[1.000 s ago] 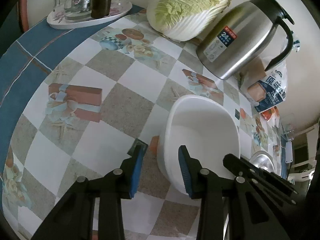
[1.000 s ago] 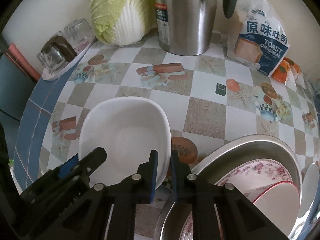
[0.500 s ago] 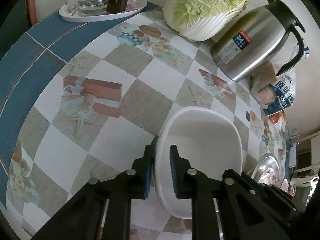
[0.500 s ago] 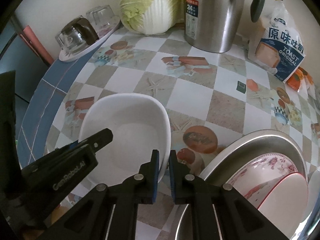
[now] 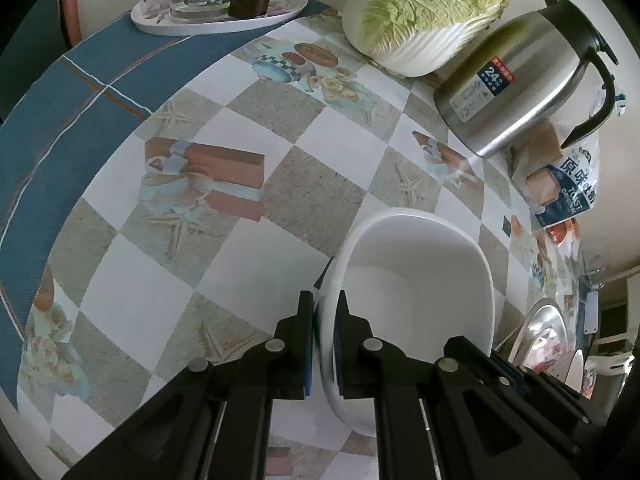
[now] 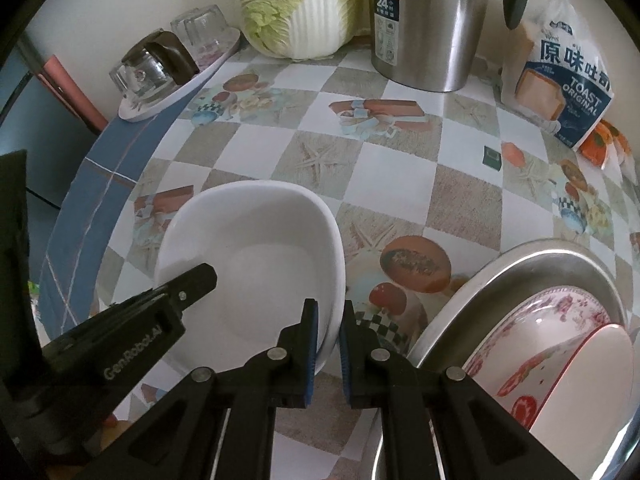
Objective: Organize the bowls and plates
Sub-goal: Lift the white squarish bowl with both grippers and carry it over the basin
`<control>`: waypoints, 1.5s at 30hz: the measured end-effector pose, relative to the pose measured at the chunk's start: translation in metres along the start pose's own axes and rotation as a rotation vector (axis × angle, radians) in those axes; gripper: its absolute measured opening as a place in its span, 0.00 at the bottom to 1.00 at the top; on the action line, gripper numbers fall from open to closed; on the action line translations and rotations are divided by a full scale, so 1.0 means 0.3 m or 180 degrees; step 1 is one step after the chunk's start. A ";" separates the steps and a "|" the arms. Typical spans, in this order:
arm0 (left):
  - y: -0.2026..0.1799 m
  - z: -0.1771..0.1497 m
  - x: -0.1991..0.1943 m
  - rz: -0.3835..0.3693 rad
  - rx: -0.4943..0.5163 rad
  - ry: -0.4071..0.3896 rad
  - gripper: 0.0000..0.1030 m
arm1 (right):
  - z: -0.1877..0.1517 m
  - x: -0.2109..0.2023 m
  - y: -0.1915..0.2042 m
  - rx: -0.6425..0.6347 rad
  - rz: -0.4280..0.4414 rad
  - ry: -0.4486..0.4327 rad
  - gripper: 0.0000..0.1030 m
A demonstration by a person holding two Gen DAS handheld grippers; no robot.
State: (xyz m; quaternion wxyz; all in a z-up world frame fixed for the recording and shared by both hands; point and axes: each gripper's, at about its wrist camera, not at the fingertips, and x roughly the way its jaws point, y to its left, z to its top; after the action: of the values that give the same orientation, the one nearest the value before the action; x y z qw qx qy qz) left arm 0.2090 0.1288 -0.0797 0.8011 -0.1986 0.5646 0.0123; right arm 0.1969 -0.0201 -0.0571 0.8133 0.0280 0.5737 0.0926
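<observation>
A white rounded-square bowl [image 5: 416,272] [image 6: 256,248] sits on the checked tablecloth. My left gripper [image 5: 324,304] has its jaws closing tight on the bowl's left rim, one blue pad inside and one outside. My right gripper [image 6: 329,312] is shut on the opposite rim in the same way. Each gripper also shows in the other's view: the left gripper [image 6: 192,280] over the bowl's left side, the right gripper [image 5: 480,356] at the bowl's far side. To the right a steel basin [image 6: 552,264] holds a floral plate [image 6: 560,320] and a red-rimmed white plate [image 6: 592,368].
Along the back wall stand a napa cabbage [image 5: 424,12], a steel thermos jug [image 5: 520,80] and a bag of toast [image 6: 560,88]. A white tray with upturned glasses [image 5: 216,4] sits at the far left on a blue cloth strip [image 5: 80,92].
The left jaws have come together from wide open onto the bowl's left rim. The right gripper has stayed shut on the other rim, shifting only slightly.
</observation>
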 end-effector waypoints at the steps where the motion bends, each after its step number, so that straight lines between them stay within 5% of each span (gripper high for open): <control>1: 0.000 -0.002 -0.003 0.0007 0.0008 -0.0002 0.09 | -0.003 -0.001 -0.001 0.0006 0.0012 -0.0004 0.11; 23: -0.139 -0.063 -0.249 0.0008 0.0571 -0.0446 0.09 | -0.090 -0.277 -0.054 0.0324 0.0244 -0.0624 0.11; 45: -0.444 -0.212 -0.440 0.0047 0.1267 -0.0924 0.09 | -0.250 -0.552 -0.247 0.0638 0.0282 -0.1299 0.11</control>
State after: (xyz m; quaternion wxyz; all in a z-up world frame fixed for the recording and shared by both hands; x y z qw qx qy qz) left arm 0.1365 0.0119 0.0629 0.8970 -0.0289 0.4364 -0.0648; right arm 0.0817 -0.1275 0.0599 0.9008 0.1520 0.4019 0.0631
